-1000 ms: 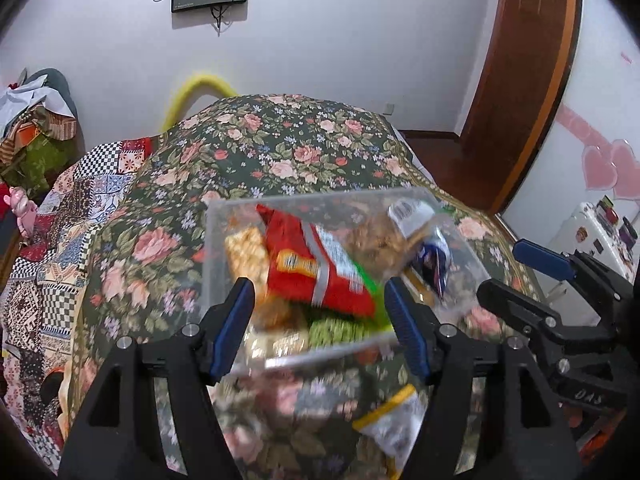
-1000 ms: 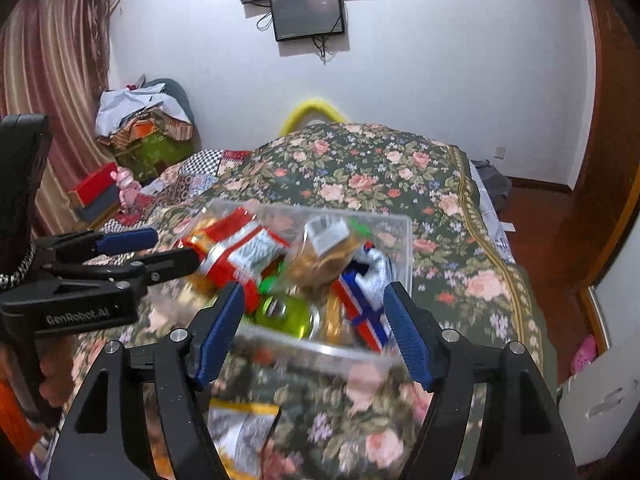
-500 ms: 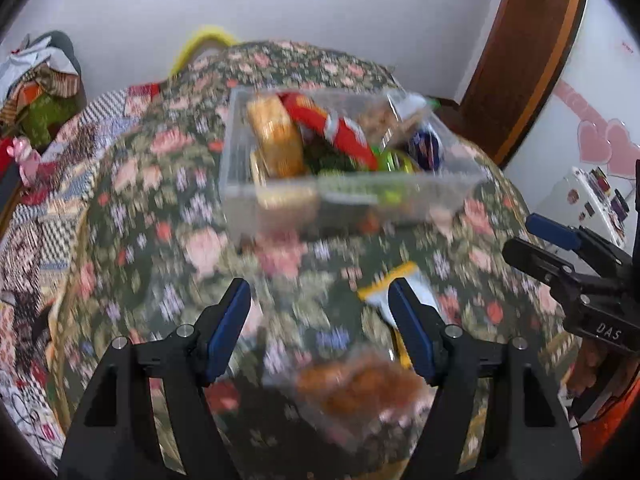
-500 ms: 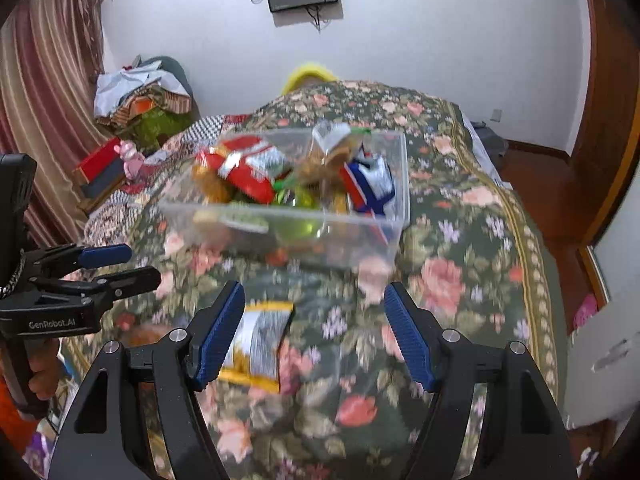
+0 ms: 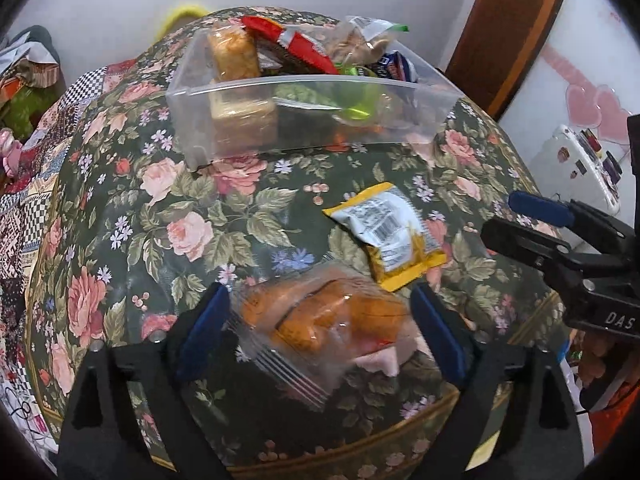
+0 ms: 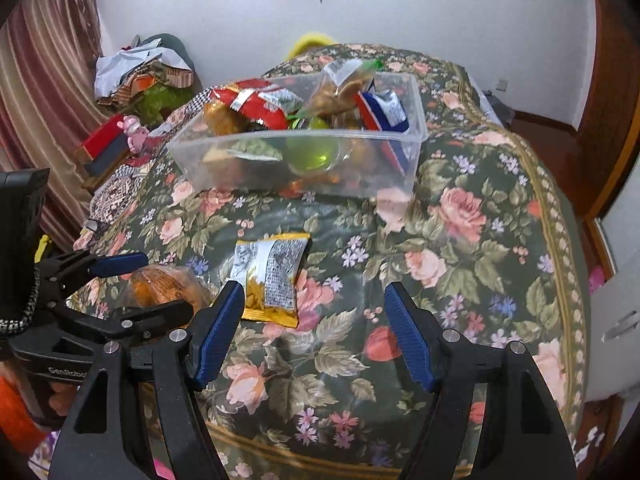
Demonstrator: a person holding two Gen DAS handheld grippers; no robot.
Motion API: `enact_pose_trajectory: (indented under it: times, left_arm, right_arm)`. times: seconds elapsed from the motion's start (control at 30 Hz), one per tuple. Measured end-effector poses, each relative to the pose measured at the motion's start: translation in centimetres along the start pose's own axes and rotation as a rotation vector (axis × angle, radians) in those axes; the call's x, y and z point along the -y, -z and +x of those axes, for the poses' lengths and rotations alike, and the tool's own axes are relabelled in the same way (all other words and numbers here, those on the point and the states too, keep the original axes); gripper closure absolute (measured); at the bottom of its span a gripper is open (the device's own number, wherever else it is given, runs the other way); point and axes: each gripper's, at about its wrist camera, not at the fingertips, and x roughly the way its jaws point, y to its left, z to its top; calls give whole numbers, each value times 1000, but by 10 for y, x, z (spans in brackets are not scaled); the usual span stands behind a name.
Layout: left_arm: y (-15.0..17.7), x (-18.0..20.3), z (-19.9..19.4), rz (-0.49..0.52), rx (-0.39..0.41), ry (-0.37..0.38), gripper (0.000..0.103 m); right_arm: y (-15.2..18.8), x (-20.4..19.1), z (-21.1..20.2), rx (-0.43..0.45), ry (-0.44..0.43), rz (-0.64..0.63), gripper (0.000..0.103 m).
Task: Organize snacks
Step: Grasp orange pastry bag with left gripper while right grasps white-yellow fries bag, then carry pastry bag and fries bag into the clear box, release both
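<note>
A clear plastic bin (image 5: 304,120) full of snack packs stands on the floral bedspread; it also shows in the right wrist view (image 6: 304,160). A yellow snack pack (image 5: 386,236) lies in front of it, also seen in the right wrist view (image 6: 272,276). A clear bag of orange buns (image 5: 324,324) lies near the bed's front edge. My left gripper (image 5: 320,332) is open with its jaws on either side of this bag. My right gripper (image 6: 314,336) is open and empty over the bedspread, just right of the yellow pack.
The floral bedspread (image 6: 460,240) covers the bed. A pile of clothes (image 6: 140,72) and a red box (image 6: 104,144) sit at the left by the curtain. A wooden door frame (image 5: 516,28) and a white cabinet (image 5: 576,160) are at the right.
Both grippers have pulled back from the bin towards the bed's front edge. The bun bag has come between the left jaws, and the yellow pack has come close to the right gripper.
</note>
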Motion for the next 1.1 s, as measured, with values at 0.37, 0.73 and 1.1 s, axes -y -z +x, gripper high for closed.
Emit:
enact_pose_trajectory:
  times: [0.37, 0.73, 1.1]
  left_arm:
    - [3, -21, 8, -28, 78, -50, 1]
    - [3, -43, 7, -68, 130, -78, 7]
    - [3, -37, -8, -47, 177, -98, 45]
  right_arm:
    - [-4, -16, 30, -47, -34, -23, 34]
    - [-8, -24, 62, -105, -80, -16, 34]
    - [-6, -20, 59, -79, -75, -30, 59]
